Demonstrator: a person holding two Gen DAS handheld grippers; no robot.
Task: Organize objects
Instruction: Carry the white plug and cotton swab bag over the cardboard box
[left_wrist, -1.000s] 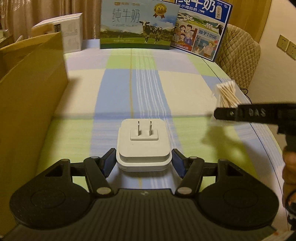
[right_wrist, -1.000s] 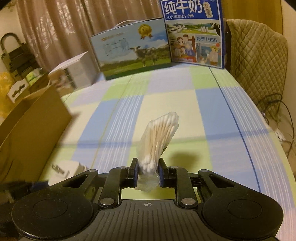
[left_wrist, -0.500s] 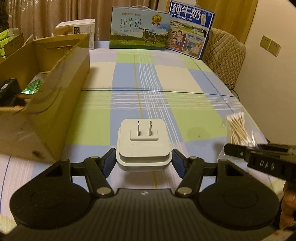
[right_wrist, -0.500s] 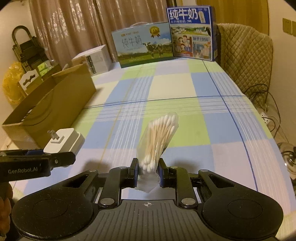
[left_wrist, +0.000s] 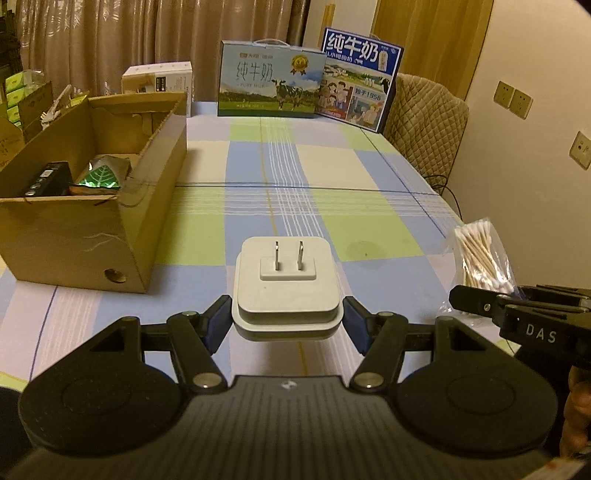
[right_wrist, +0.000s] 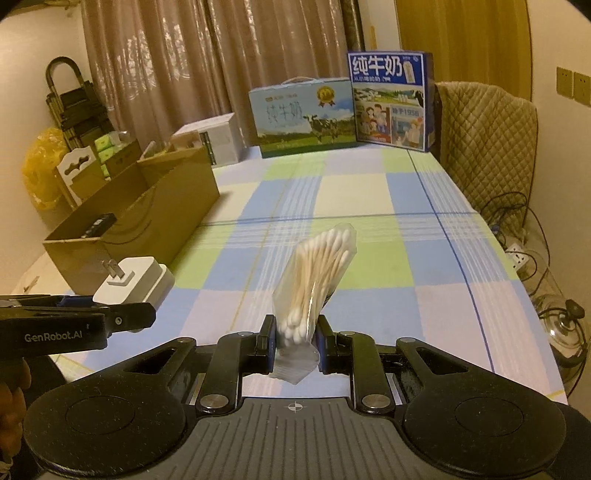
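Jaws, left gripper (left_wrist: 287, 320): clenched on the white plug adapter (left_wrist: 286, 286), pads pressing its two sides, prongs facing up and away; the adapter hangs clear above the table.
Jaws, right gripper (right_wrist: 294, 343): clenched on the lower end of the bag of cotton swabs (right_wrist: 314, 284); the bag stands up, leaning right, its top free.
Cardboard box (left_wrist: 92, 229): open-topped, on the left part of the table (left_wrist: 369, 206), long side running away from the camera. Inside, at the near end: a black box (left_wrist: 46, 179) and a green foil packet (left_wrist: 98, 179).
Step in hand, judged: carrying both items toward the cardboard box for deposit.
Doing it well: lift the adapter above the near rim before crossing it; release over the bare floor at the far end of the box, not onto the items already there. The bag is soft and gripped low, so it may swing; bring it over the rim top first and slowly.
Edges: the box wall is tall and its flaps stand ragged; a low approach would catch them. The right table edge lies just beside the right gripper.
Open room: the table's middle and far right are bare. Two milk cartons (left_wrist: 269, 79) and a small white carton (left_wrist: 159, 83) stand along the far edge, well apart from the path. The grippers travel side by side, close together; enter the box one at a time.
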